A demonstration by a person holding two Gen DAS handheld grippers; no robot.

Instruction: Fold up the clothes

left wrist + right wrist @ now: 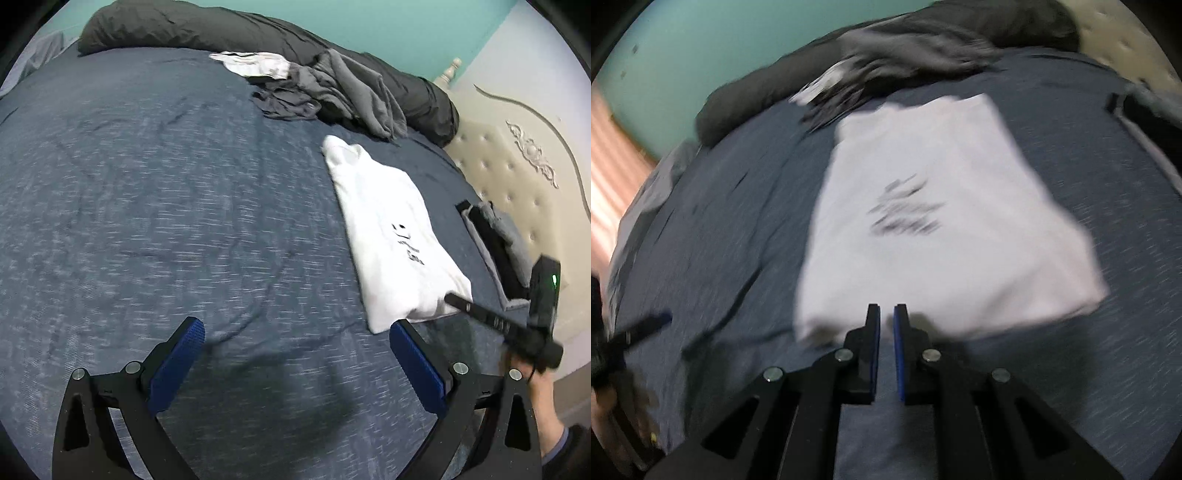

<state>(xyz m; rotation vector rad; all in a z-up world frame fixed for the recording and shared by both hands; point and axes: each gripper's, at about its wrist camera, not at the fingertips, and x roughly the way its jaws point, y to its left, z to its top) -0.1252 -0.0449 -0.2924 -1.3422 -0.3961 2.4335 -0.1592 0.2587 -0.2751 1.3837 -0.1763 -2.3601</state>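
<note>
A folded white shirt (391, 236) with dark print lies flat on the blue bedspread (166, 206); in the right wrist view the white shirt (945, 229) is blurred. My left gripper (295, 332) hangs open over bare bedspread. Its right finger (413, 365) is just short of the shirt's near corner. My right gripper (886, 310) is shut, its tips at the shirt's near edge, and I see no cloth lifted between the pads. From the left wrist view the right gripper (452, 299) reaches the same corner, held by a hand (539, 391).
A heap of grey and white clothes (325, 88) lies at the far side against a dark rolled duvet (207, 29). A grey and black folded stack (498, 243) sits at the bed's right edge by the tufted headboard (517, 173).
</note>
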